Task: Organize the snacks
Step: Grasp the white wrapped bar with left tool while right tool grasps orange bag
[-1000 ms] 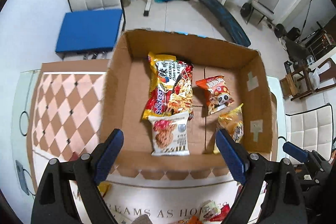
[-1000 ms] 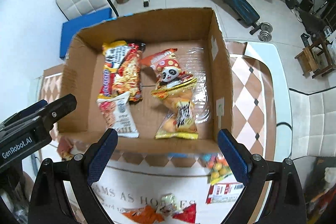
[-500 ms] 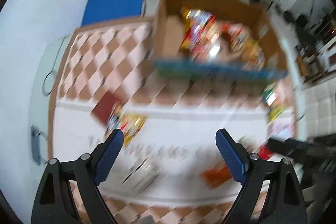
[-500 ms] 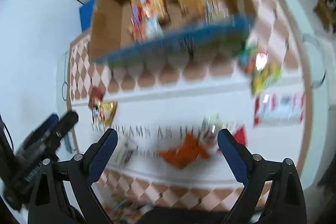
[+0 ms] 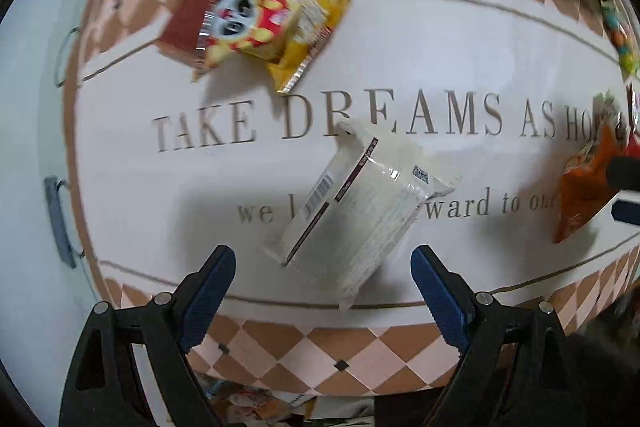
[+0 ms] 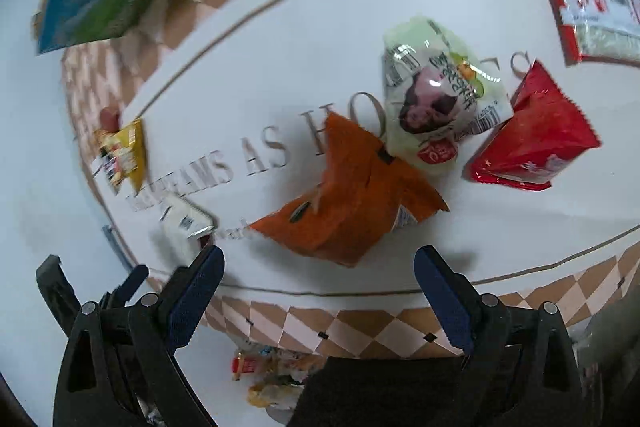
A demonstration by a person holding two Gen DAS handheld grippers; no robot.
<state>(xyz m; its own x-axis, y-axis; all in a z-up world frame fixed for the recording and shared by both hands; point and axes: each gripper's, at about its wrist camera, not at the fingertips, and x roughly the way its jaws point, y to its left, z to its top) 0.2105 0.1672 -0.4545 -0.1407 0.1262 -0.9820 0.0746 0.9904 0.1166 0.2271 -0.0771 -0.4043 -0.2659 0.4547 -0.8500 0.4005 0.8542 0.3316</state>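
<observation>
Left claw: jaws wide, nothing between them, poised over the near edge of the table, which wears a white cloth with a checked border.

Far-left part of the cloth: yellow crinkly foil packet with a panda face, lying on a dark red flat pack.

Just ahead of the left claw: white rectangular plastic-wrapped cracker pack, lying askew near the near edge. Likely light, fairly stiff, contents brittle; film looks slick. Best taken across its narrow width, gently.

Right claw: jaws wide, empty. Just ahead of it: orange puffy foil bag. Probably light, soft, crushable; pinch mid-body or a sealed end.

Beyond it: pale green pouch, touching a red foil bag.
</observation>
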